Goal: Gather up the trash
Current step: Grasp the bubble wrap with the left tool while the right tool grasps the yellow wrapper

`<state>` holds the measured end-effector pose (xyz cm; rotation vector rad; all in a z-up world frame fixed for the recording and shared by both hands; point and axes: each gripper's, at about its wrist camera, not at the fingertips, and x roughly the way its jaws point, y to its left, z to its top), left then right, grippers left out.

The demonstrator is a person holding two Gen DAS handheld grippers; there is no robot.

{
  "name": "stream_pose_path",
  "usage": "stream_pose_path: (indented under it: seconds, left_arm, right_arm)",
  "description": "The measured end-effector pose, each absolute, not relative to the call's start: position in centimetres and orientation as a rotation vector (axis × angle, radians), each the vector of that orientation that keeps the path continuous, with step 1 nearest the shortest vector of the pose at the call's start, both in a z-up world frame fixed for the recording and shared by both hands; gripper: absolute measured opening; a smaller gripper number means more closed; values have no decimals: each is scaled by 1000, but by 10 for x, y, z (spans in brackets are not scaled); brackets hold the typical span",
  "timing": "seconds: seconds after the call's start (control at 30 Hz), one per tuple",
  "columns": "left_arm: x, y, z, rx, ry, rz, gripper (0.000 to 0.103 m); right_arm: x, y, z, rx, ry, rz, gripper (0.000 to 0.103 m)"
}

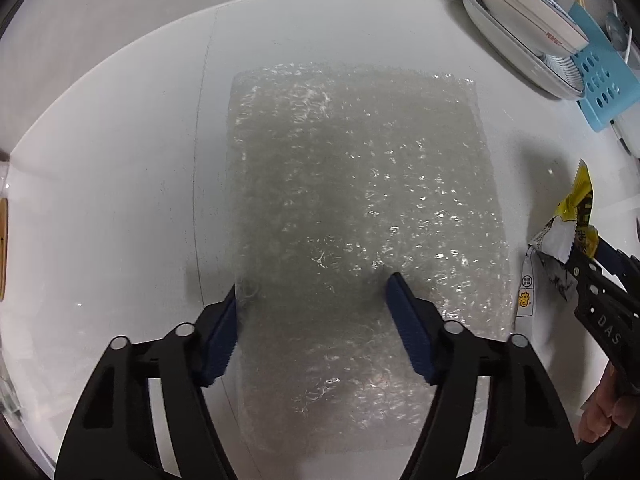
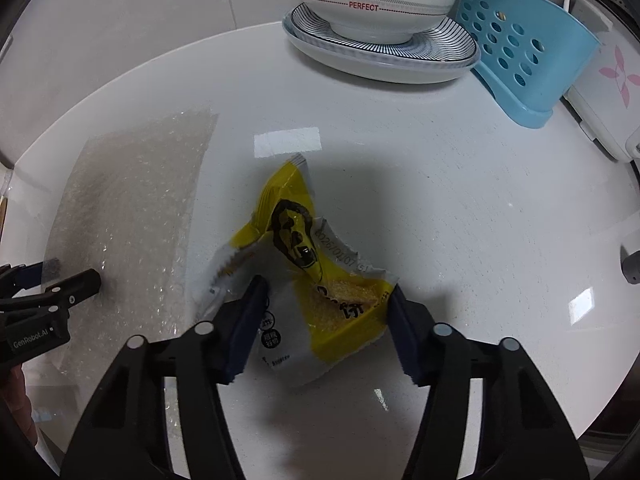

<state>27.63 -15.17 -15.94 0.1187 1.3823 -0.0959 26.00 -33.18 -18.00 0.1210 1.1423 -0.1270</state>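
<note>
A clear sheet of bubble wrap (image 1: 352, 180) lies flat on the white counter (image 1: 120, 200). My left gripper (image 1: 314, 286) points down over its near part and is open: one pad sits at the sheet's left edge, the other on its surface. A crumpled yellow and white snack wrapper (image 2: 296, 224) lies to the right of the bubble wrap (image 2: 132, 200). It is buckled upward between the pads of my right gripper (image 2: 327, 287), which touch it on both sides. The left wrist view shows the wrapper (image 1: 560, 236) at the right edge with the right gripper (image 1: 580, 256) on it.
A white bowl (image 2: 376, 4) stands on stacked striped plates (image 2: 380, 60) at the back. Beside them are a blue perforated rack (image 2: 516, 48) and a white appliance with a pink flower (image 2: 612, 92). A person's hand (image 1: 604, 412) holds the right gripper.
</note>
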Motion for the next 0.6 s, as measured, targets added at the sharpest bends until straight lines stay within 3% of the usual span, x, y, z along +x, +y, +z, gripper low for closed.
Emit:
stream_pose_path:
  seconds: [0.1, 0.2, 0.27, 0.6]
  left_arm:
    - [275, -157, -159, 127, 1374, -103, 58]
    - [272, -167, -157, 142, 1366, -120, 42]
    - [271, -175, -156, 157, 1359, -137, 26]
    - [259, -191, -154, 131, 1303, -162, 9]
  right_arm:
    - [257, -331, -179, 122, 1140, -131, 38]
    - [257, -332, -178, 128, 1141, -126, 32]
    - [257, -334, -179, 129, 1141, -123, 30]
    - [264, -340, -175, 138, 1131, -126, 26]
